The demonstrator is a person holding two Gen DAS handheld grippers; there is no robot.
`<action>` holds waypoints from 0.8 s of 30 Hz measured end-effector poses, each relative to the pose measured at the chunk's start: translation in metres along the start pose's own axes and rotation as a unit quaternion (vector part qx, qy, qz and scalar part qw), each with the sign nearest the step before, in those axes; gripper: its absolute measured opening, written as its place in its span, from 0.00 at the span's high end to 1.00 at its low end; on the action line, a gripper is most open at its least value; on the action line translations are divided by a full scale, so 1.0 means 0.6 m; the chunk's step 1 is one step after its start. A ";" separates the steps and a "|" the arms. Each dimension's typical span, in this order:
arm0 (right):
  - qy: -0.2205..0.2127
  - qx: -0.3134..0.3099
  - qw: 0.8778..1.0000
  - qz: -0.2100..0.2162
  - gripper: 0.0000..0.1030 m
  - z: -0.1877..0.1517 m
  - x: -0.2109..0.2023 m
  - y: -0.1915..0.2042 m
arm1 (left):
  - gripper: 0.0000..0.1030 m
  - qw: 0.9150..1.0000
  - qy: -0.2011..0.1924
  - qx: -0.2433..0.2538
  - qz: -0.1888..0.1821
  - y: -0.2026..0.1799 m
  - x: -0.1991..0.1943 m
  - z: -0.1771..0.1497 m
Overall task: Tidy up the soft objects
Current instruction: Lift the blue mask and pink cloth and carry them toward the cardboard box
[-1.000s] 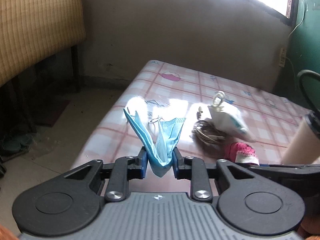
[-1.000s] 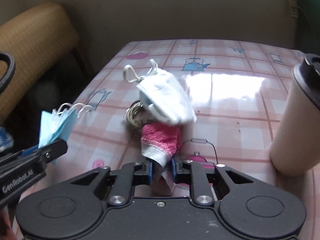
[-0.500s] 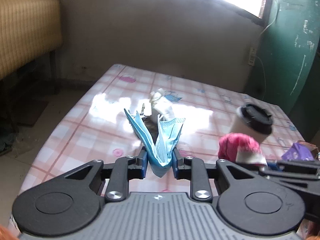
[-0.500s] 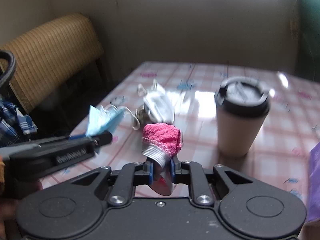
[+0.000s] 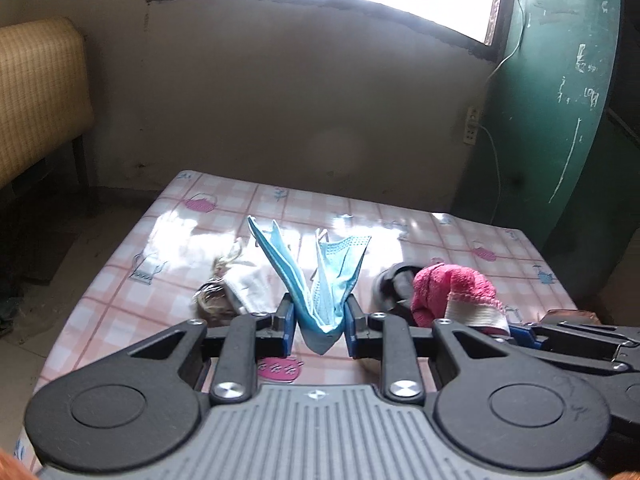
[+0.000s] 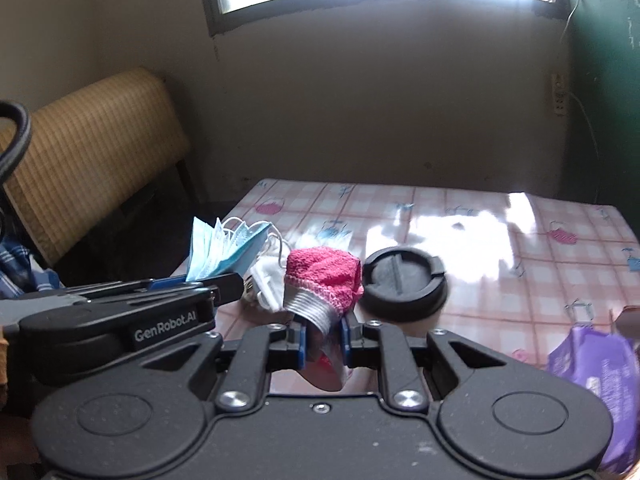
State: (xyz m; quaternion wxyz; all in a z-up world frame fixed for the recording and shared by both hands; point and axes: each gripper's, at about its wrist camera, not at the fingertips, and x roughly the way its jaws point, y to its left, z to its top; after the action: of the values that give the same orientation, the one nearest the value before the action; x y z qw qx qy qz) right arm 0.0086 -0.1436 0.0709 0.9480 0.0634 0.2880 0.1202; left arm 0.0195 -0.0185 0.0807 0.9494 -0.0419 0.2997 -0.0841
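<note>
My left gripper [image 5: 319, 322] is shut on a folded blue face mask [image 5: 316, 276], which sticks up in a V above the table. In the right wrist view the same blue mask [image 6: 224, 250] shows at the left, clamped in the left gripper [image 6: 224, 282]. My right gripper [image 6: 323, 338] is shut on a pink sock [image 6: 322, 272] with a grey-white cuff. That pink sock [image 5: 452, 288] also appears at the right of the left wrist view. A white mask [image 5: 250, 288] lies on the pink checked tablecloth [image 5: 180, 248] beside a tangle of cord [image 5: 212, 300].
A cup with a black lid [image 6: 404, 278] stands on the table just beyond the sock. A purple packet [image 6: 592, 368] is at the right edge. A woven chair back [image 6: 92, 148] stands left of the table, and a green door [image 5: 560, 100] at the right.
Both grippers have lifted and drawn back from the table with their loads still held. The white mask and cup now look smaller and lower, and the window has come into view.
</note>
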 end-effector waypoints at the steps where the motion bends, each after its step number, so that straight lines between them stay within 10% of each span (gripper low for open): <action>1: -0.001 0.004 1.000 -0.002 0.81 0.003 -0.005 -0.007 | 0.75 1.000 0.000 0.004 0.000 -0.008 0.000 0.002; 24: -0.016 0.055 0.997 -0.054 0.81 -0.002 -0.079 -0.144 | 0.74 0.996 0.018 0.066 -0.052 -0.152 0.009 -0.008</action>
State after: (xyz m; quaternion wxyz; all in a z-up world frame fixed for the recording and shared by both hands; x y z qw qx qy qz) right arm -0.0137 -0.2392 0.0790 0.9525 0.1019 0.2823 0.0521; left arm 0.0088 -0.1095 0.0856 0.9390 0.0064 0.3075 -0.1540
